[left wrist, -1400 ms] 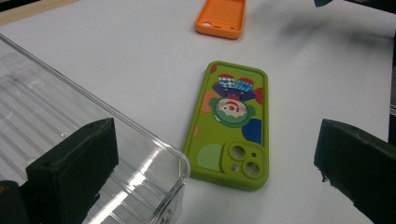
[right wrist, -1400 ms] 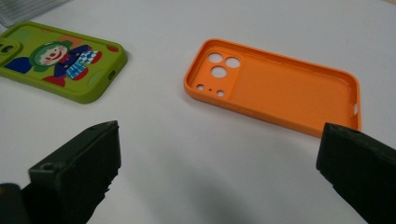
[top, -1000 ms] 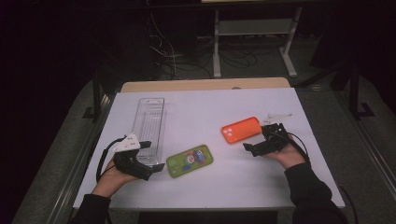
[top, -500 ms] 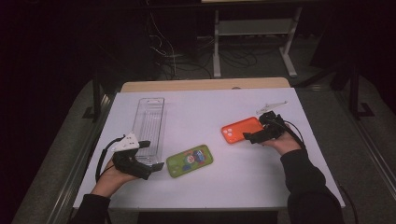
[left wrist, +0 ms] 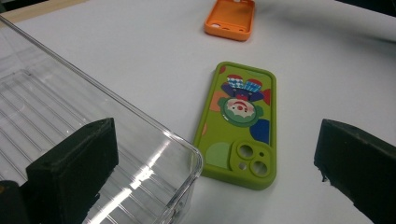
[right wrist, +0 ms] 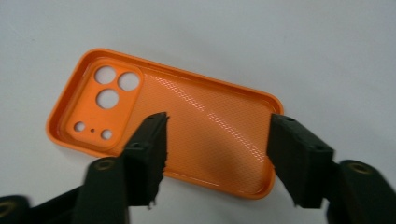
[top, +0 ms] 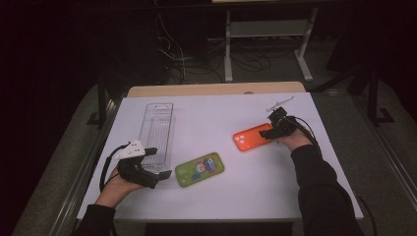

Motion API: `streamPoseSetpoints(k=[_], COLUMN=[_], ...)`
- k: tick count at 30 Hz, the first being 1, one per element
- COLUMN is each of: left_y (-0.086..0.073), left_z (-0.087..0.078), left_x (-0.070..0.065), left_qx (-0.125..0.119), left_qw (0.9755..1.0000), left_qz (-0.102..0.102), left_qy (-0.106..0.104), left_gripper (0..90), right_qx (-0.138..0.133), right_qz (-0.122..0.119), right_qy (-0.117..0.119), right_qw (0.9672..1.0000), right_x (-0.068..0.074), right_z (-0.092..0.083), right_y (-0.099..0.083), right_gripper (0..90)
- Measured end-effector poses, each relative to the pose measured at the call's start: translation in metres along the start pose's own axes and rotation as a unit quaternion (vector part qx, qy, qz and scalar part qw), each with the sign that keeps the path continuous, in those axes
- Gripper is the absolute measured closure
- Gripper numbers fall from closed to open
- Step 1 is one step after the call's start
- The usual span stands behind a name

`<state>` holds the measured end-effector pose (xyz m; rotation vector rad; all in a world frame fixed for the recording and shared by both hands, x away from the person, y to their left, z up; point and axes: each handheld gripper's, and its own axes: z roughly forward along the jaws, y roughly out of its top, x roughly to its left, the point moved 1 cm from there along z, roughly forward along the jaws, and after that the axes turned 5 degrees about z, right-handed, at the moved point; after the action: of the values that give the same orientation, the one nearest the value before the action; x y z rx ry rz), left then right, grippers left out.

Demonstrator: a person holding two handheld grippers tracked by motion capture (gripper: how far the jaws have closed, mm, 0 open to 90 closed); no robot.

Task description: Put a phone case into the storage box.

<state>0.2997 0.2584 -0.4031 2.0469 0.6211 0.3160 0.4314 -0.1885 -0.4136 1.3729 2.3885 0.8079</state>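
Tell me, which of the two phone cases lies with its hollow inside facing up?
The orange case; the green case shows its pictured back instead.

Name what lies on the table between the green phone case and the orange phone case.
Nothing: between the green phone case and the orange phone case there is bare white table. The high view and the left gripper view both show this.
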Motion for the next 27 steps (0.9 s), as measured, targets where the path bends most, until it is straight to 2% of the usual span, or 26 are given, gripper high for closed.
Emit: streamPoseSetpoints(k=[3,8,13,19,22,27], left_y=[0.000,0.000,0.000,0.000,0.000,-0.001], left_z=[0.000,-0.001,-0.001,-0.001,-0.001,-0.001], left_x=[0.000,0.001,0.002,0.001,0.001,0.001], left_qx=[0.002,0.002,0.001,0.001,0.001,0.001], left_qw=[1.0000,1.0000,1.0000,1.0000,1.0000,1.0000], left_qz=[0.003,0.002,0.003,0.003,0.002,0.000], left_qy=[0.000,0.001,0.001,0.001,0.001,0.002], left_gripper=[0.0,0.0,0.0,0.0,0.0,0.0], right_qx=[0.015,0.040,0.053,0.072,0.083,0.094], right_qz=[-0.002,0.008,0.001,0.002,-0.009,-0.018], right_qy=[0.001,0.004,0.003,-0.010,-0.015,-0.006], right_qw=[0.9999,0.9991,0.9986,0.9974,0.9964,0.9954], right_x=[-0.003,-0.009,-0.013,-0.017,-0.020,-0.019], right_z=[0.004,0.010,0.014,0.020,0.022,0.018], right_y=[0.002,0.000,-0.002,-0.004,-0.007,-0.011], right_gripper=[51.6,72.9,87.6,88.1,88.2,88.3])
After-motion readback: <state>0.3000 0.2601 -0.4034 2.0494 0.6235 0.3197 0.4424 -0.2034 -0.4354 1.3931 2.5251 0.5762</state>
